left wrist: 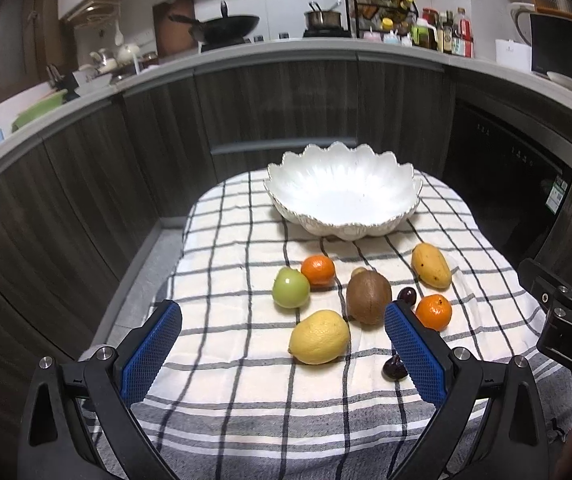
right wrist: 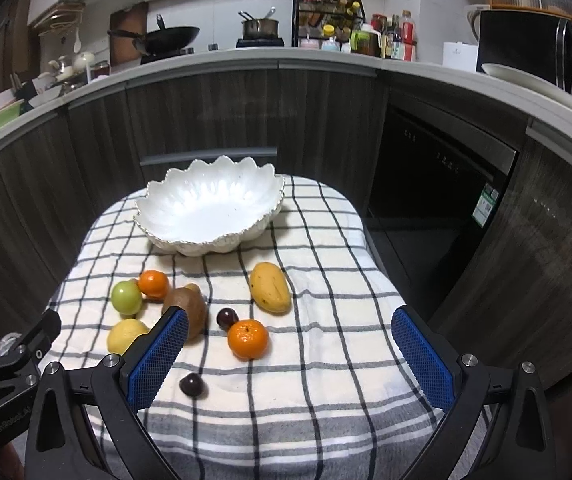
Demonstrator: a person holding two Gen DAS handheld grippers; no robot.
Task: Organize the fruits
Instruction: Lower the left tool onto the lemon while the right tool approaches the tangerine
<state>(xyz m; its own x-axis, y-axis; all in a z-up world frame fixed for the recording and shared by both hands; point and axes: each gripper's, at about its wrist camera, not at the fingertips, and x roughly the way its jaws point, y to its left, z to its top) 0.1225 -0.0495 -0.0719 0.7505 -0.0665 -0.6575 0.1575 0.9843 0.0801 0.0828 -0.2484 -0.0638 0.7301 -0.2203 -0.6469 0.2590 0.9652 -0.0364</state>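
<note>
Both grippers, left (left wrist: 281, 344) and right (right wrist: 290, 344), hung spread and empty over the checked cloth's (right wrist: 326, 400) near edge; scattered fruit lay before the white bowl (right wrist: 205, 208).

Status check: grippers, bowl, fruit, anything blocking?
Left gripper and right gripper open, empty. Bowl empty. Fruit all on cloth, nearest lemon, orange. Nothing blocking.

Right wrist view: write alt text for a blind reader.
An empty white scalloped bowl sits on a checked cloth, with a mango, oranges, a lemon and other fruit loose in front. The right hand-held gripper is open, holding nothing.
</note>
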